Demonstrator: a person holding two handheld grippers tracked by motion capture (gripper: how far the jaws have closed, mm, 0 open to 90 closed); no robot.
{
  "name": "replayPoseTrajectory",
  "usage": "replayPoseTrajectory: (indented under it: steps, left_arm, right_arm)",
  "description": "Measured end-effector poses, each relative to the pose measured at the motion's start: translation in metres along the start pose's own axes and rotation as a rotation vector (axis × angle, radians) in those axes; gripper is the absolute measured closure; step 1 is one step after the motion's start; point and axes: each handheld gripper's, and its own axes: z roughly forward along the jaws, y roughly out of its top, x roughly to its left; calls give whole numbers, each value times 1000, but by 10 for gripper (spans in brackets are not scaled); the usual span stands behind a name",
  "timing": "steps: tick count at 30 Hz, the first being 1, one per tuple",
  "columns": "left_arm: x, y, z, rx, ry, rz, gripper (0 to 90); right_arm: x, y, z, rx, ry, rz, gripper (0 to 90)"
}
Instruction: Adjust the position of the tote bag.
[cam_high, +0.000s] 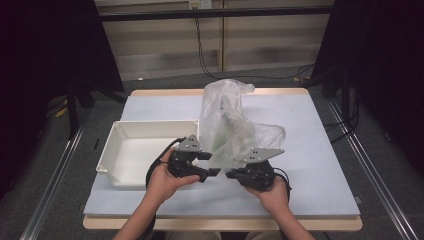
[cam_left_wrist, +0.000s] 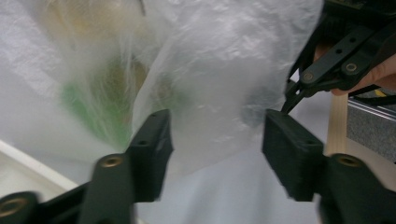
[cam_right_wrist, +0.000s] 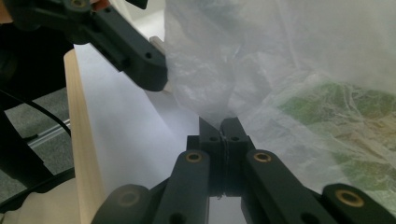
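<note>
Two grippers work at one clear plastic bag (cam_high: 227, 125) near the middle of the desk (cam_high: 310, 165). The right gripper (cam_right_wrist: 219, 128) has its fingers pressed together on a pinch of the bag's lower edge; in the right gripper view the film rises straight out of the closed tips. The left gripper (cam_left_wrist: 215, 149) has its fingers spread, with a fold of the same bag hanging in the gap between them; the pads do not press on the film, and whether either pad touches it cannot be told. In the high view both grippers sit at the near foot of the bag, tips pointing toward each other and just apart, each held in a hand coming in from the near edge.

Bag contents: something green and pale yellow shows through the film, blurred; what it is cannot be told. The bag stands upright, its top crumpled and reaching toward the far edge of the desk.

One white rectangular bin (cam_high: 117, 145) lies just left of the bag, beside the left gripper. Its visible floor is bare. The desk carries a pale blue-grey cover.
</note>
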Motion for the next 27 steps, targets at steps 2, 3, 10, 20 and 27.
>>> replayPoseTrajectory:
  steps: [2,3,10,20,27]
  left_arm:
    - [0,1,1,-7,-17,9,590]
    - [0,1,1,-7,-17,9,622]
    - [4,2,2,23,-24,-24,847]
    - [3,5,0,9,-37,-41,811]
    - [-6,6,8,20,-3,20,361]
  right_arm:
    - [1,0,2,1,8,-8,899]
    - [1,0,2,1,8,-8,899]
    - [0,-3,-1,-8,-1,3,816]
    - [-11,-10,-18,-21,-58,21,790]
    - [-8,-5,-10,-33,-15,5,900]
